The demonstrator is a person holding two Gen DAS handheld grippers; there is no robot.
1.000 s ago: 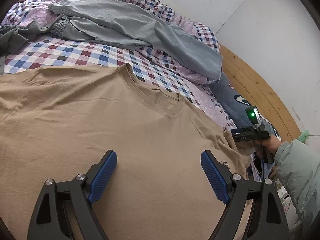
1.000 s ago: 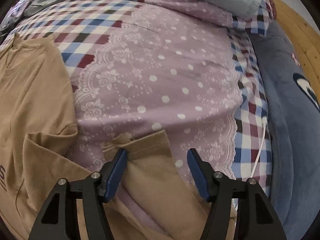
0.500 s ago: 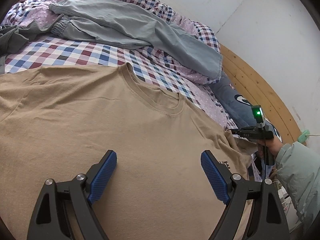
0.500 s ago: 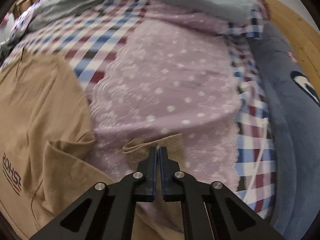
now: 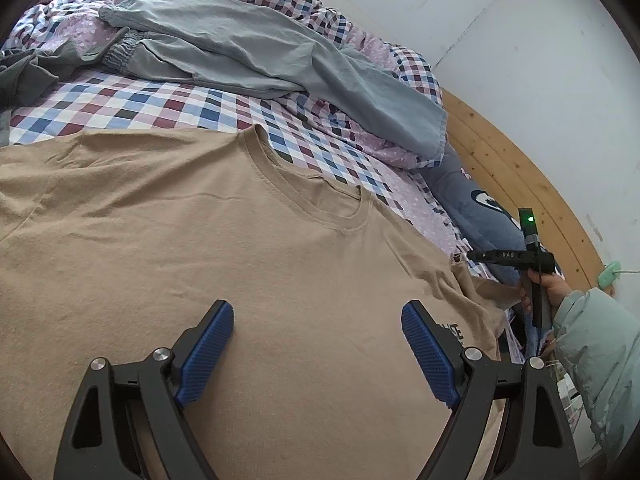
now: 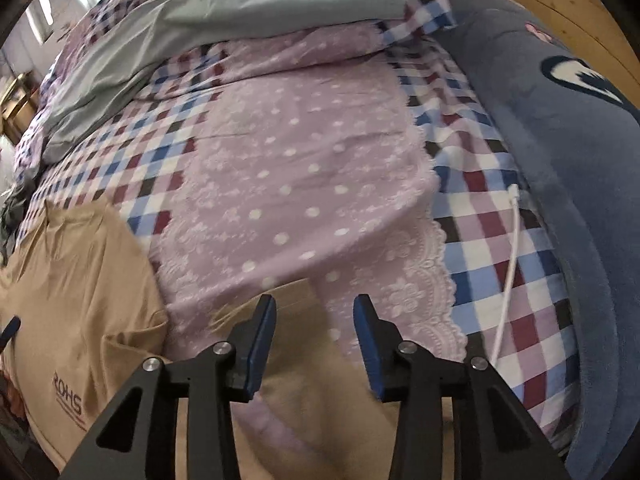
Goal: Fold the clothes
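tan T-shirt (image 5: 240, 264) spread flat on checked bed quilt (image 5: 132, 104), collar toward grey trousers (image 5: 256, 48) | left gripper (image 5: 316, 352) jaws wide apart above shirt body, holding nothing | right gripper (image 6: 314, 332) jaws apart over sleeve (image 6: 296, 296) at shirt's edge, nothing clamped

Tan T-shirt (image 6: 84, 304) lying on a bed: dark red letters "ROHS" printed near its lower hem, with a thin line beneath them. Black body of the right claw (image 5: 505, 256), seen from the left wrist view: small pale letters that look like "DAS", too tiny to be sure.
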